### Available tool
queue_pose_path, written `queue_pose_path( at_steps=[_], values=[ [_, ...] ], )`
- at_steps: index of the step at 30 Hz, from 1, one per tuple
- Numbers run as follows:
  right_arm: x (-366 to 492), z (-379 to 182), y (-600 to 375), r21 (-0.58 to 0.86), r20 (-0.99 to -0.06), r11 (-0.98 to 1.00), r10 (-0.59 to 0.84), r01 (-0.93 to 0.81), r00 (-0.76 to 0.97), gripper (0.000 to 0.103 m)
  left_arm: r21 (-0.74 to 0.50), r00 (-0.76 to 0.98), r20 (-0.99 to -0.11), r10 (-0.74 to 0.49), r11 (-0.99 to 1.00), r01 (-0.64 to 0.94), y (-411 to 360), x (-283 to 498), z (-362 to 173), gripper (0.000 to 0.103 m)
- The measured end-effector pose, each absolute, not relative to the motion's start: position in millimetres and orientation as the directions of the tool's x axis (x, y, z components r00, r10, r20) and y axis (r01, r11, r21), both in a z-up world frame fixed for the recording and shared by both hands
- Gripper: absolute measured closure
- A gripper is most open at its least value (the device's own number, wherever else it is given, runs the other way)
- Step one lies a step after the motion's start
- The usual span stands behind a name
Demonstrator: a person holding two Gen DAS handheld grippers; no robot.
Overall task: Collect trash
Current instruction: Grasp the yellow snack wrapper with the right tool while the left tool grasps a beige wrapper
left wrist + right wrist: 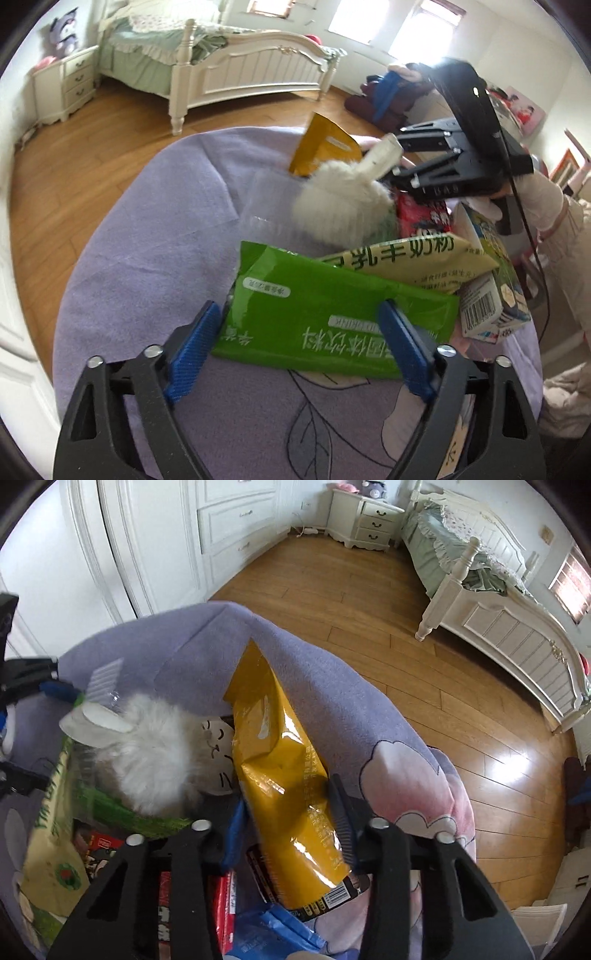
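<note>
Collecting looks barely begun — the litter lies heaped on the fleecy purple blanket (147,258). The right gripper (291,805) is clenched on a crinkly, glossy yellow pouch (280,753) at the heap's 12 o'clock edge. The left gripper (299,350) straddles a flat green packet (325,314) at 6 o'clock, its fingers (192,350) released, with a fluffy white toy (343,203), cartons and wrappers between.

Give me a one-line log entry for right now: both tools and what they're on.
left tool: open, straddling green packet | right tool: shut on yellow bag | surface: purple blanket
</note>
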State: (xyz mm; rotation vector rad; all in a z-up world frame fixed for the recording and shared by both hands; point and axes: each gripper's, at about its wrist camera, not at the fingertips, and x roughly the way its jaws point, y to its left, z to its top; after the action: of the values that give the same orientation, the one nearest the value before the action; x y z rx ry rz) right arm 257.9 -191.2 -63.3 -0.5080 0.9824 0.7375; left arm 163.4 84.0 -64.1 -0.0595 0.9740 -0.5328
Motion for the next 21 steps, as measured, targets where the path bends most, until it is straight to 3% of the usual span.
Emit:
queue_pose_path(
  at_steps=[1, 3, 4, 7, 12, 13, 15, 16, 17, 19, 21],
  values=[
    [255.6, -59.6, -195.8, -0.056, -0.871, 0.664, 0.332, -0.746, 0.361, 0.094, -0.267, 0.446, -0.775, -0.448, 0.871, 0.411, 81.3, 162.2, -64.0, 0.036],
    [251.3, -53.7, -203.8, -0.055, -0.849, 0.688, 0.349, -0.724, 0.396, 0.096, -0.255, 0.447, -0.779, -0.439, 0.874, 0.415, 79.4, 154.9, -63.2, 0.068],
    [247.8, -50.1, -205.7, -0.055, -0.839, 0.697, 0.356, -0.715, 0.411, 0.096, -0.257, 0.439, -0.787, -0.434, 0.877, 0.407, 79.5, 154.0, -64.8, 0.09],
    [232.4, -35.1, -218.8, -0.049, -0.803, 0.724, 0.38, -0.688, 0.458, 0.096, -0.256, 0.44, -0.788, -0.429, 0.88, 0.4, 78.2, 144.6, -65.0, 0.1],
    [185.7, 1.3, -252.5, -0.016, -0.705, 0.767, 0.446, -0.642, 0.551, 0.097, -0.21, 0.475, -0.762, -0.439, 0.863, 0.46, 71.6, 107.4, -54.5, 0.1],
    [174.5, 7.8, -260.4, -0.001, -0.685, 0.772, 0.462, -0.636, 0.562, 0.097, -0.183, 0.495, -0.756, -0.429, 0.864, 0.469, 68.9, 99.7, -49.9, 0.097],
    [158.0, 15.3, -273.7, 0.027, -0.65, 0.777, 0.492, -0.629, 0.579, 0.097, -0.15, 0.517, -0.74, -0.43, 0.855, 0.497, 61.9, 86.5, -39.7, 0.071],
    [149.0, 17.4, -278.8, 0.038, -0.638, 0.779, 0.501, -0.626, 0.585, 0.097, -0.148, 0.523, -0.737, -0.429, 0.857, 0.494, 58.5, 84.5, -34.0, 0.032],
    [138.4, 18.3, -284.4, 0.051, -0.628, 0.782, 0.509, -0.621, 0.589, 0.097, -0.159, 0.533, -0.727, -0.433, 0.861, 0.483, 54.8, 82.5, -28.5, 0.011],
    [121.1, 18.3, -293.7, 0.093, -0.611, 0.791, 0.524, -0.604, 0.593, 0.097, -0.212, 0.554, -0.681, -0.479, 0.853, 0.477, 45.2, 79.8, -13.1, 0.011],
    [103.1, 14.9, -304.2, 0.117, -0.593, 0.803, 0.529, -0.585, 0.607, 0.097, -0.188, 0.589, -0.655, -0.473, 0.857, 0.479, 24.6, 81.1, -2.2, 0.011]
  ],
)
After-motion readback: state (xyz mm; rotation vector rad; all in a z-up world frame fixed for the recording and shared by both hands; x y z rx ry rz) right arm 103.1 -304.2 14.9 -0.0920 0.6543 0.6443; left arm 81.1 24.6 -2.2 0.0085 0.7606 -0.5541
